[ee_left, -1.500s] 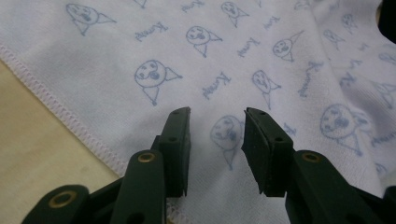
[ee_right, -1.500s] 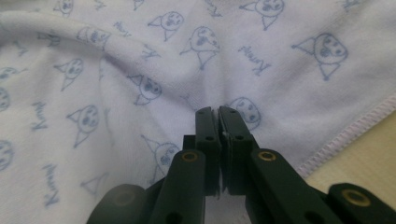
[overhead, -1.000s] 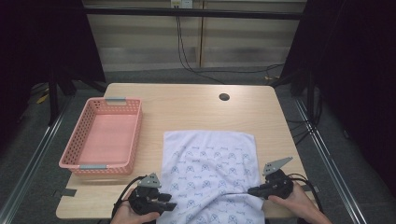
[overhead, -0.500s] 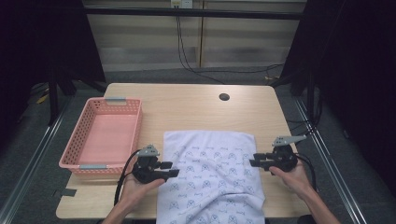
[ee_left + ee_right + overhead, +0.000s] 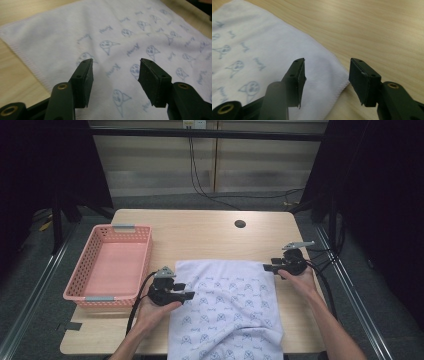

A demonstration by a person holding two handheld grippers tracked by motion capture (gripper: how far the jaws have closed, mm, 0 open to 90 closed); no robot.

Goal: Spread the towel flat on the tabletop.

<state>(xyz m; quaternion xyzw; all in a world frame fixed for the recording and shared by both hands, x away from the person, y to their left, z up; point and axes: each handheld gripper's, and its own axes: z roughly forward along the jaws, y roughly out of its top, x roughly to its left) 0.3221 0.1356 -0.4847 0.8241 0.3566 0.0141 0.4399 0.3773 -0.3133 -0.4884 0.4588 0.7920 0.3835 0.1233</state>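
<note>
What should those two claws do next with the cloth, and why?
Probably close on the cloth's far corners. Both grippers, left and right, have just been opening and grip nothing. The right one sits at a far corner; the left hovers over the cloth near its edge. The basket waits beside it.

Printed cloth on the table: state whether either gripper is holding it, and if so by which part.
Neither: the left gripper and right gripper have just been opening, with nothing pinched above the cloth.

The towel (image 5: 227,305) lies on the table (image 5: 200,227), right of the basket (image 5: 112,265), overhanging the near edge.
</note>
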